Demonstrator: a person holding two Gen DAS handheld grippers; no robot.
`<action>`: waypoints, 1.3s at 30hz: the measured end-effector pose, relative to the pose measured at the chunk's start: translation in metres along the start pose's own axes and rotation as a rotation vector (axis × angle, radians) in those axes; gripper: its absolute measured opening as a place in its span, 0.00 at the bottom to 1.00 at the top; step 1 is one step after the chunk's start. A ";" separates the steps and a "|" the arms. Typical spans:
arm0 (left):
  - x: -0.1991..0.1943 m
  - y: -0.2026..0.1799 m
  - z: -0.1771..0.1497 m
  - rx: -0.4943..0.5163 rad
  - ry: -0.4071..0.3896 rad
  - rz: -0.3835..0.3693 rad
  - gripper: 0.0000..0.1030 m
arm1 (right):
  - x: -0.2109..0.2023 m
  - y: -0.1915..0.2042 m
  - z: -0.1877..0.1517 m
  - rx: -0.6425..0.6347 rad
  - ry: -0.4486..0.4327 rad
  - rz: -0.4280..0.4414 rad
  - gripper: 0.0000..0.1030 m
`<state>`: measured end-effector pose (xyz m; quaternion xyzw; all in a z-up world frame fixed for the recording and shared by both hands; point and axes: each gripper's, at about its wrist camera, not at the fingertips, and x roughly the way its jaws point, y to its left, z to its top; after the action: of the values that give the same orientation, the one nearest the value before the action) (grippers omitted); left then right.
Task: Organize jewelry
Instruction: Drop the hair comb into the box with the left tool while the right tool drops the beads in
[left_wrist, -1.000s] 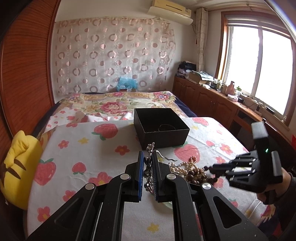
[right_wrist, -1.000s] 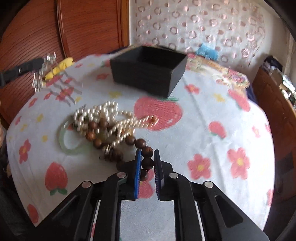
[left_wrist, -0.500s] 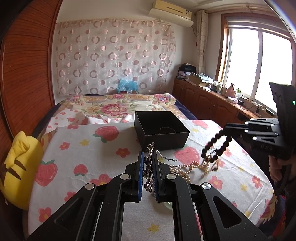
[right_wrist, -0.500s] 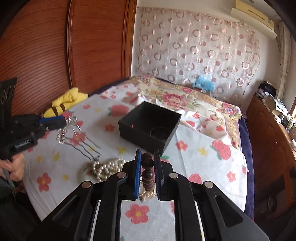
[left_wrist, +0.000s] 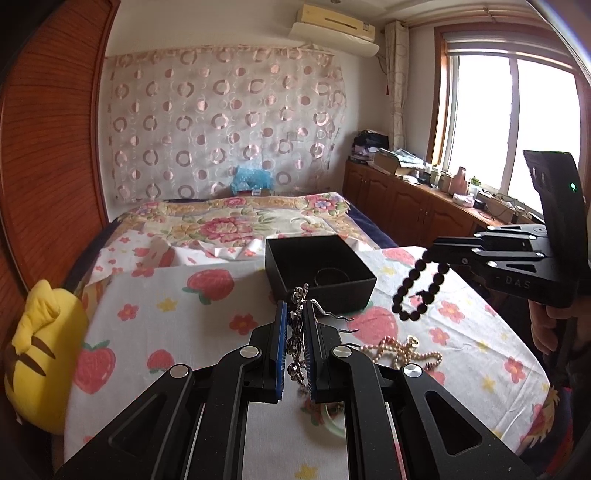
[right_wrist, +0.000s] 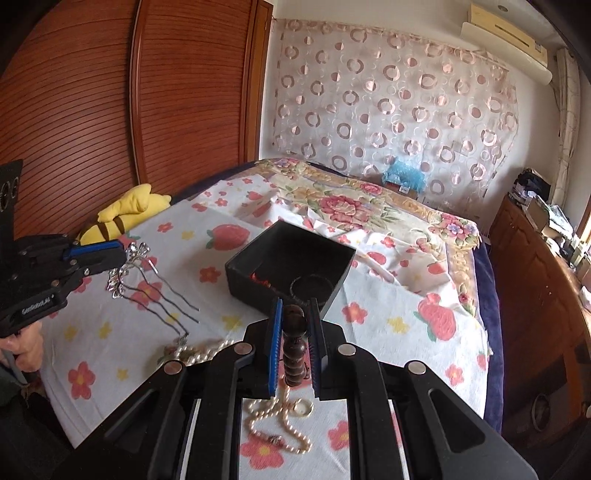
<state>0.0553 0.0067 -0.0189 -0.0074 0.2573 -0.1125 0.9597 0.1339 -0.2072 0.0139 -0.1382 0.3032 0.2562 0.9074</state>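
My left gripper (left_wrist: 296, 306) is shut on a silver hairpin (left_wrist: 295, 332) with long wavy prongs, held above the strawberry-print cloth. From the right wrist view this left gripper (right_wrist: 120, 253) and the hairpin (right_wrist: 129, 273) sit at the left. My right gripper (right_wrist: 294, 306) is shut on a dark wooden bead bracelet (right_wrist: 293, 343). In the left wrist view that bracelet (left_wrist: 421, 291) hangs as a loop from the right gripper (left_wrist: 432, 254), just right of the open black box (left_wrist: 317, 273). A pearl necklace (right_wrist: 273, 417) lies on the cloth below.
The black box (right_wrist: 291, 266) holds a dark bangle and something red. A gold ring (right_wrist: 303, 408) and a green bangle (left_wrist: 332, 424) lie near the pearls. A yellow plush (left_wrist: 40, 354) sits at the table's left edge. The bed lies behind and wooden cabinets run along the right.
My right gripper has risen with the bead bracelet, pulling it free of the pearl pile on the cloth. The left gripper and hairpin have stayed put.
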 end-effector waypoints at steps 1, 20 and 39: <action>0.002 -0.001 0.004 0.003 -0.002 0.000 0.07 | 0.002 -0.001 0.004 0.000 -0.002 -0.002 0.14; 0.088 0.002 0.061 0.009 0.014 0.047 0.07 | 0.047 -0.027 0.065 0.006 -0.018 -0.062 0.14; 0.138 0.004 0.059 0.013 0.123 0.029 0.09 | 0.071 -0.033 0.064 0.032 -0.011 -0.023 0.14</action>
<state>0.2011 -0.0222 -0.0358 0.0094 0.3154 -0.1004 0.9436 0.2314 -0.1811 0.0224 -0.1255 0.3006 0.2418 0.9140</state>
